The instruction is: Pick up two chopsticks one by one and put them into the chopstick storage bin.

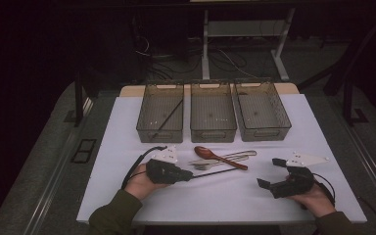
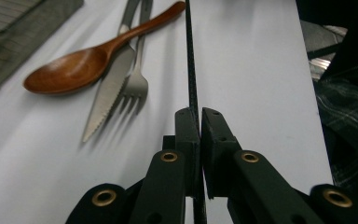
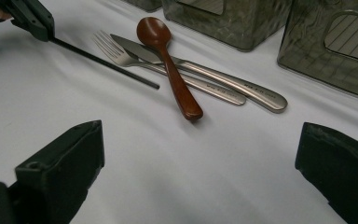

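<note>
Left gripper point(image 2: 199, 122), low centre of its own view, jaws closed on a thin black chopstick point(image 2: 190, 60) running up the frame. Right gripper point(image 1: 273, 172), lower right of the high view, jaws wide apart, holding nothing. Wooden spoon point(image 1: 217, 156), knife point(image 3: 223, 78) and fork point(image 3: 135, 60) lie crossed mid-frame; three mesh bins point(image 1: 213, 129) above, another chopstick point(image 1: 169, 116) in the leftmost.

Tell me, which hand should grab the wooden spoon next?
Probably the right. The right gripper is open and holds nothing, near the wooden spoon. The left gripper is shut on a black chopstick.
</note>
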Action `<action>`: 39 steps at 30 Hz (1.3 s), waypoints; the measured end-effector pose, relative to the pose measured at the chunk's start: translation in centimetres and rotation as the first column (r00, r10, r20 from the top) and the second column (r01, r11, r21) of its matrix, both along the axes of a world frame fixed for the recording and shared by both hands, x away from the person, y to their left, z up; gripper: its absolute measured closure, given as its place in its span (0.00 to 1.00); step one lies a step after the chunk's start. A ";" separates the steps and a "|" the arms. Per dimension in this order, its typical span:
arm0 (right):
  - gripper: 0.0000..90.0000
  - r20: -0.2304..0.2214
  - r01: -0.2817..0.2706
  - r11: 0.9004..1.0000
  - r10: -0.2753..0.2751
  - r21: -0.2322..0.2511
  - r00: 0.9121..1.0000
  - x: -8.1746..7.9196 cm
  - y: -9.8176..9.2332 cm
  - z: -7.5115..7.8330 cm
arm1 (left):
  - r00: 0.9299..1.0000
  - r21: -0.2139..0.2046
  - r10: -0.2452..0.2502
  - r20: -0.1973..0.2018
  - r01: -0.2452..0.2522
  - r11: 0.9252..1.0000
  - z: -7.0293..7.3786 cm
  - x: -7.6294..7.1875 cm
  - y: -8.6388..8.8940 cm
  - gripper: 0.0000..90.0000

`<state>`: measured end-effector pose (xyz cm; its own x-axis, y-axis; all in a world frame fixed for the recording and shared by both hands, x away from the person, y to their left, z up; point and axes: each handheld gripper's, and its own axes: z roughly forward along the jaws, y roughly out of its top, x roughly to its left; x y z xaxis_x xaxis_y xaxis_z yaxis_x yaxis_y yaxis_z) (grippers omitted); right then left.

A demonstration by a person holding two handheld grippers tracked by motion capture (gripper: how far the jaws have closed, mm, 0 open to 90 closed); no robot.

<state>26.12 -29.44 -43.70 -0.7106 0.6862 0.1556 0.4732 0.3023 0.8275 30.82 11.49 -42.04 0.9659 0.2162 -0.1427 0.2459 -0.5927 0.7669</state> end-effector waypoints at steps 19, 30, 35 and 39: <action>0.01 -0.003 0.004 1.000 -0.004 0.001 1.000 0.0 0.0 0.0 | 0.994 -0.035 0.110 0.009 -0.110 0.993 2.7 1.2 0.3 0.95; 0.01 -0.005 0.010 1.000 -0.010 0.003 1.000 0.1 -0.1 0.0 | 0.982 -0.046 0.189 0.009 -0.189 0.981 4.4 3.4 0.9 0.95; 0.01 -0.006 0.011 1.000 -0.011 0.003 1.000 0.0 0.0 0.0 | 0.975 -0.055 0.221 0.015 -0.219 0.974 5.3 4.5 1.2 0.95; 0.01 -0.009 0.012 1.000 -0.012 0.005 1.000 0.0 -0.1 0.0 | 0.967 -0.062 0.254 0.015 -0.253 0.965 6.1 5.5 1.6 0.95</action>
